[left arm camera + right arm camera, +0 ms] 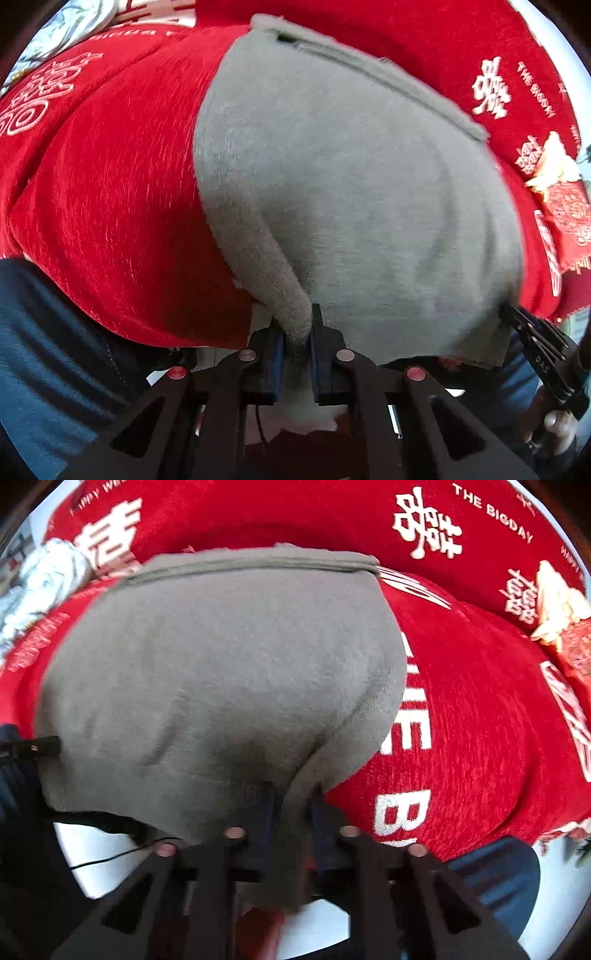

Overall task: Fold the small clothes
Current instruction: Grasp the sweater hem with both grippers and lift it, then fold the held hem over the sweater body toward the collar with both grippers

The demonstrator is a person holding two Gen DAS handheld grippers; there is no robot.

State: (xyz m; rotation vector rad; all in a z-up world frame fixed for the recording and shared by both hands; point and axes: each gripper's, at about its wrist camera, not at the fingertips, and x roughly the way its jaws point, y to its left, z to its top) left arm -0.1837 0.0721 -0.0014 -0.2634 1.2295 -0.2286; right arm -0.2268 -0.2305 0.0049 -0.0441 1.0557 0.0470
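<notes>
Left gripper (pixel 297 332): jaws closed down to a narrow gap on a bunched near corner of the grey garment (pixel 351 184) — cloth fills the space between them. Right gripper (pixel 293 812): jaws likewise drawn in tight on the opposite near corner, a fold of the grey knit pinched between and hanging below them.

The garment lies spread over a red cloth (pixel 110 203) printed with white characters, its far hem flat, its near edge gathered at both grips. Whether a worktop or some other surface lies beneath the red cloth cannot be told.

Handling judgement: soft, light, fleecy knit — limp, no stiffness, unlikely to slip once pinched but prone to sag and bunch between the two holds. The corners are the sound places to take it; both are taken. Even tension across the near edge looks necessary for a square fold.

A pale crumpled item (pixel 557 602) sits well apart at far right.
</notes>
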